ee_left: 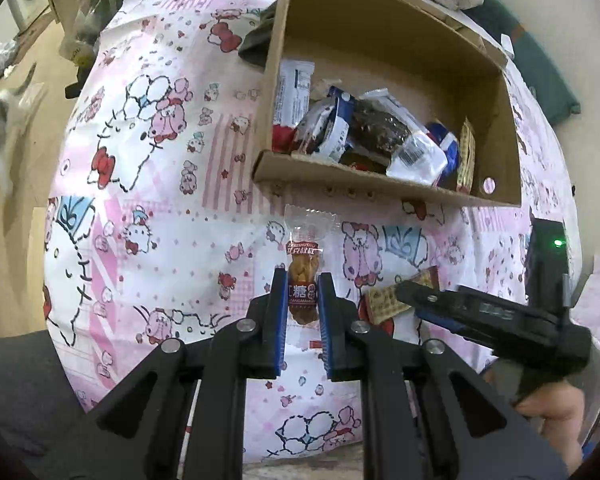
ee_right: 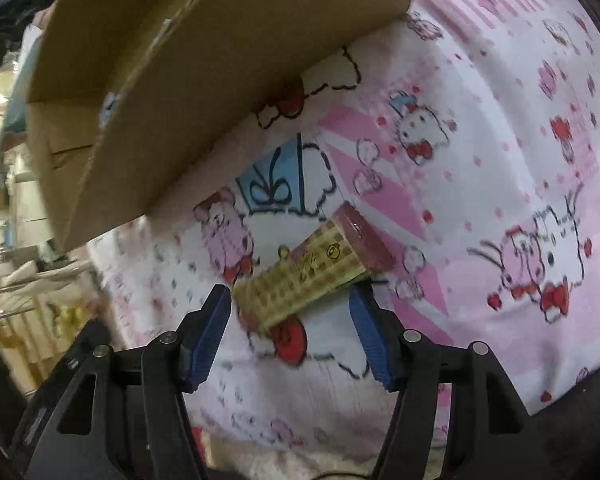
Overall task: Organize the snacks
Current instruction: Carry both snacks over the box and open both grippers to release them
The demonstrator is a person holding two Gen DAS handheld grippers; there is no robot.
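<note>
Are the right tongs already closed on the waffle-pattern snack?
No, the right tongs stand open, their blue pads apart on either side of the waffle-pattern snack, which lies on the cartoon-print cloth.

Soft even indoor light, heavy fisheye bending at edges, right wrist view motion-blurred

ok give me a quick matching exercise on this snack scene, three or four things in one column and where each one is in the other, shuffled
Things
1. twisted dough snack in clear wrapper
2. waffle-print wafer packet
3. pile of wrapped snacks
4. cardboard box

Places
A. inside the cardboard box
B. between the fingers of the left gripper
C. on the cartoon-print cloth, beyond both grippers
D. on the cloth, between the spread fingers of the right gripper

Pairs: 1-B, 2-D, 3-A, 4-C
</note>
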